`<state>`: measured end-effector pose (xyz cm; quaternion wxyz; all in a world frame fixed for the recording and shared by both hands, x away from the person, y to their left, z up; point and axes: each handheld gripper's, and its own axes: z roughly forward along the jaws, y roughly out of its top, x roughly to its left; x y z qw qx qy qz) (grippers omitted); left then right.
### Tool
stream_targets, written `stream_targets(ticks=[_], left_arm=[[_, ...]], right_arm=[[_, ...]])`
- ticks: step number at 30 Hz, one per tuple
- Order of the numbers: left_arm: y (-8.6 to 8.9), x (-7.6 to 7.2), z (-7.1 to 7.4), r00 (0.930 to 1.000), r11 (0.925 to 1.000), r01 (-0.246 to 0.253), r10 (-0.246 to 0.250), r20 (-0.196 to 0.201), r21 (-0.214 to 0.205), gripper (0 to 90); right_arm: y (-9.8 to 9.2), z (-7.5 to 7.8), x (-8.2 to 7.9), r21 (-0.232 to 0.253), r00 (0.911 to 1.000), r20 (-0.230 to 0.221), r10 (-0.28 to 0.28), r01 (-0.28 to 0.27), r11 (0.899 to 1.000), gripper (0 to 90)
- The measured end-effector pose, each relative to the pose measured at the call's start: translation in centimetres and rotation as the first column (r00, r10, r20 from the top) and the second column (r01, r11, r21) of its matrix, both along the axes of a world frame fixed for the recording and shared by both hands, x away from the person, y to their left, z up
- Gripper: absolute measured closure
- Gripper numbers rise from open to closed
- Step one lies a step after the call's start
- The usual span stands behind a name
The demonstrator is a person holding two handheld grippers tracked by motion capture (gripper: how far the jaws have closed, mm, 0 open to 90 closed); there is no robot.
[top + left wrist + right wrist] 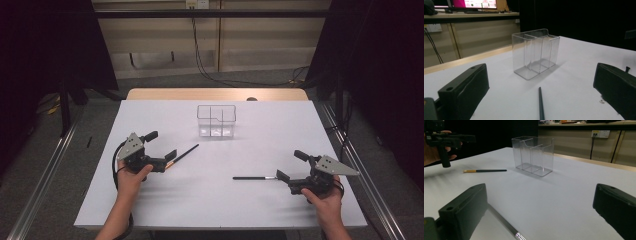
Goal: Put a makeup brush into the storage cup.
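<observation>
Black brushes [183, 153] [252, 177] — two — one clear organizer [216, 120], three compartments.

Both my grippers sit low over the table [220, 200] right now. The left gripper [161, 147] is at the table's left side, held from below in the left hand [131, 176], forearm coming up from the near edge. Its jaws are spread wide, pointing toward the table's middle. The right gripper [289, 165] is at the right side, cradled in the right hand [325, 196], jaws also wide apart and aimed left toward the middle.
</observation>
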<state>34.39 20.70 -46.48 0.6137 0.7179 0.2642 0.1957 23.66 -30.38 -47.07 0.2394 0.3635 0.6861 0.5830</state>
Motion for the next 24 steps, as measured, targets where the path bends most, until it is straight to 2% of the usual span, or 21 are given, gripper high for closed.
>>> stream_targets(ticks=[5,12,15,18,24], left_arm=[[-0.5,0.4,0.1,0.9998,0.9998,0.018,-0.018,-0.012,0.010,0.0],[-1.0,1.0,0.1,0.9987,0.9990,0.014,-0.012,-0.050,0.043,0.0],[-1.4,1.3,0.1,0.9975,0.9991,0.017,-0.014,-0.069,0.039,0.0],[-1.8,1.6,0.2,0.9955,0.9964,0.018,-0.010,-0.094,0.083,0.0],[-2.6,2.3,0.4,0.9865,0.9877,0.047,-0.022,-0.162,0.149,0.0]], right_arm=[[-0.1,0.0,0.0,0.002,1.0000,0.001,-0.002,0.002,1.000,0.0],[0.0,0.0,0.0,0.001,1.0000,-0.002,0.000,0.000,1.000,0.0],[0.0,0.0,0.0,0.001,1.0000,-0.002,0.001,-0.001,1.000,0.0],[0.0,0.0,0.0,0.001,1.0000,-0.002,0.001,-0.001,1.000,0.0],[-0.1,0.0,0.1,0.000,1.0000,-0.001,0.002,-0.002,1.000,0.0]])
